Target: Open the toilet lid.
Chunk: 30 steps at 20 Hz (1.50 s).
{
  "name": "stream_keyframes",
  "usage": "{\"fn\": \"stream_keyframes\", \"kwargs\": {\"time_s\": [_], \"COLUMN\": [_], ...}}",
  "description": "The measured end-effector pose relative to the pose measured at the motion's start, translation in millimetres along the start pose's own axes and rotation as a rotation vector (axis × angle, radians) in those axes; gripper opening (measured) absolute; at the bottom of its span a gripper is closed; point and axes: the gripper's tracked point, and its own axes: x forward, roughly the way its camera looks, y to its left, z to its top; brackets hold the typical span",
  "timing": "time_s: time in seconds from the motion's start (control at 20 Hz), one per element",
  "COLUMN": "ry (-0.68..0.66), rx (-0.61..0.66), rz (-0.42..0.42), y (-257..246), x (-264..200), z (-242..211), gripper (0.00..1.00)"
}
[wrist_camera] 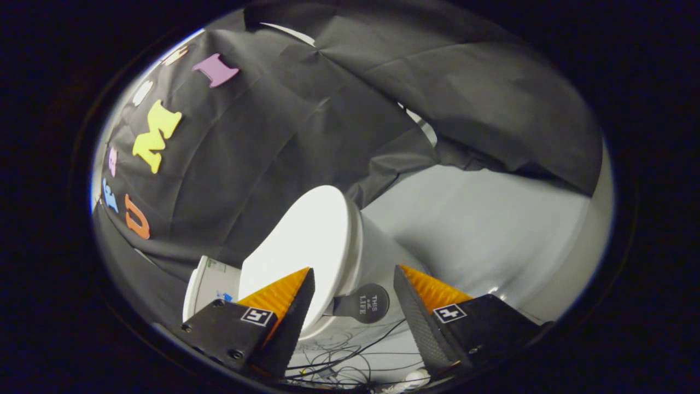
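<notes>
- Just ahead of the gripper (pixel 354 279) we see a white toilet (pixel 377 257), tilted in this view so that its tank end sits toward seven o'clock and its front toward one o'clock.
- We see the gripper with its jaws spread wide, gripping nothing; the two fingers rise from five and seven o'clock with a broad gap between them.
- The toilet lid (pixel 306 246) is down, lying flat on the bowl, its pale top facing us at about eleven o'clock from the gap.
- We find the left fingertip overlapping the lower edge of the lid in this view; whether it touches we cannot tell.
- A dark round tab (pixel 365 303) sticks out from the rim of the lid, and it lies between the fingers, closer to the left one, touched by neither.
- The tank (pixel 210 282) shows behind the left finger, at about nine o'clock from the tab.
- Thin black cables (pixel 350 355) trail over the pale floor (pixel 492 230) at six o'clock, below the tab.
- Black cloth (pixel 284 131) hangs beyond the toilet, from nine through two o'clock.
</notes>
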Motion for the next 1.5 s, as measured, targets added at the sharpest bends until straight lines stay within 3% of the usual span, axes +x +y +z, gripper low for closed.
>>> {"fn": "stream_keyframes", "kwargs": {"time_s": [0.4,0.65,0.75,0.85,1.25,1.5], "ry": [0.093,0.100,0.094,0.091,0.091,0.092], "rx": [0.132,0.141,0.201,0.253,0.321,0.270], "rz": [0.059,0.049,0.065,0.091,0.141,0.101], "y": [-5,-10,-13,-10,-5,-1], "x": [7,9,7,8,6,5], "z": [-22,-25,-20,-20,-17,-15], "gripper": [0.72,0.48,0.30,0.23,0.09,0.05]}}
